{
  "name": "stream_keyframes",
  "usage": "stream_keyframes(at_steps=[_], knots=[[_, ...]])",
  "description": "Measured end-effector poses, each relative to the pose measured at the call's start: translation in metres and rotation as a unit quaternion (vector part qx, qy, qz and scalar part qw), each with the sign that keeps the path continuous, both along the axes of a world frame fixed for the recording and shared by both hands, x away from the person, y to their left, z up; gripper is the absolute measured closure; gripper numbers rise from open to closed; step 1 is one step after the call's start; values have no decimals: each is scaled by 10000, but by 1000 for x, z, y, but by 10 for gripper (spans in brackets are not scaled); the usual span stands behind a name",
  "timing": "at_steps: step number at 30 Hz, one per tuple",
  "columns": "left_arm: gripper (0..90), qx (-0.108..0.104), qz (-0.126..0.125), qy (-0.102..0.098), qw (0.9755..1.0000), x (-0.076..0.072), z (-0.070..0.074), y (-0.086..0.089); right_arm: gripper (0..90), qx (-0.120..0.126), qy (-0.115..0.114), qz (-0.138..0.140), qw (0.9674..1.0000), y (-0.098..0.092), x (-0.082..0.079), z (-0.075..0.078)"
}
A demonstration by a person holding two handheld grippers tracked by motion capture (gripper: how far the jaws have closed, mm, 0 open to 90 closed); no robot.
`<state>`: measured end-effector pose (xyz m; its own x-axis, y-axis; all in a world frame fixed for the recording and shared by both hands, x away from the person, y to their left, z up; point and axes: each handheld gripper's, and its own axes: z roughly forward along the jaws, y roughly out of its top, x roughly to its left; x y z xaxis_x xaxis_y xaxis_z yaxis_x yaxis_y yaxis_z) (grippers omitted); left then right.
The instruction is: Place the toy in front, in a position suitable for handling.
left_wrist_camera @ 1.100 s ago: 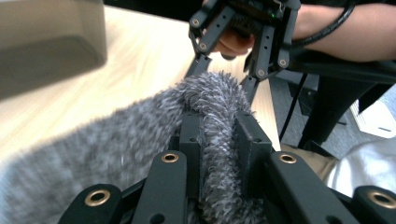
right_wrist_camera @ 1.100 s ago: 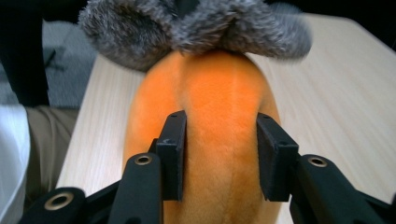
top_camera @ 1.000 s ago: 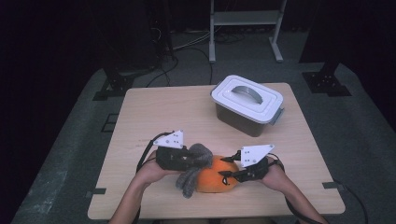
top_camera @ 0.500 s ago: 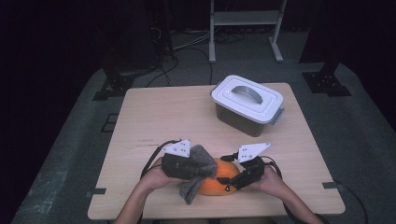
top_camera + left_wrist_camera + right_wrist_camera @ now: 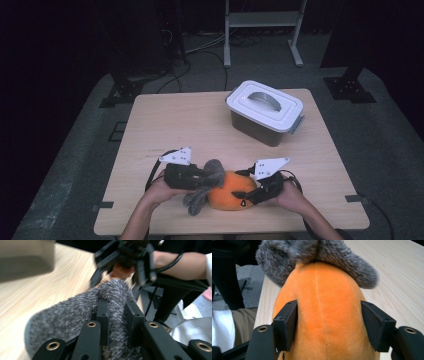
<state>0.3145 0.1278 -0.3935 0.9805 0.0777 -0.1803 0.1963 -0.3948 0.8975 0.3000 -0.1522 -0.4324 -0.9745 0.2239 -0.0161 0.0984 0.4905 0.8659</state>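
A wooden surface (image 5: 165, 125) is seen from above, with a person's forearms coming in from six o'clock. At about seven o'clock the left gripper (image 5: 199, 176) lies level, its fingers (image 5: 103, 315) clamped tight on a fold of the grey fur (image 5: 206, 184) at one end of a plush toy. In the left gripper view the fur (image 5: 75, 315) bulges up between the two black fingers. The toy's orange body (image 5: 229, 189) lies on the surface near the front edge, at six o'clock, between the two grippers. At about five o'clock the right gripper (image 5: 248, 196) meets the body's other end; its fingers (image 5: 287, 322) have just been closing a little and sit against both flanks of the orange body (image 5: 324, 312), spread wide around it. Farther back, toward one o'clock, a lidded box (image 5: 265, 112) with a white lid stands well apart from the toy.
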Motion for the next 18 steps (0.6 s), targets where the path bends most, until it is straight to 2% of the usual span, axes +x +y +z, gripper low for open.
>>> stream_keyframes(at_steps=[2,4,6,11,14,18], knots=[[756,18,-158,-86,9998,-3,6,-11,332,-3,-19,1,10000,3,-1,0],[756,255,-182,-200,9993,-5,6,-19,330,-14,-21,9,10000,5,-2,1],[757,422,-158,-191,9988,-5,1,-20,326,-30,-31,-14,10000,5,-2,1],[757,401,-29,-44,9992,-3,-7,-7,265,-18,-64,-13,10000,0,-3,6],[757,347,-27,25,9994,-4,-10,-3,242,-111,-113,5,9999,-2,-6,9],[756,378,34,1,9993,-5,-10,-2,241,-195,-126,-31,9997,-7,-10,14]])
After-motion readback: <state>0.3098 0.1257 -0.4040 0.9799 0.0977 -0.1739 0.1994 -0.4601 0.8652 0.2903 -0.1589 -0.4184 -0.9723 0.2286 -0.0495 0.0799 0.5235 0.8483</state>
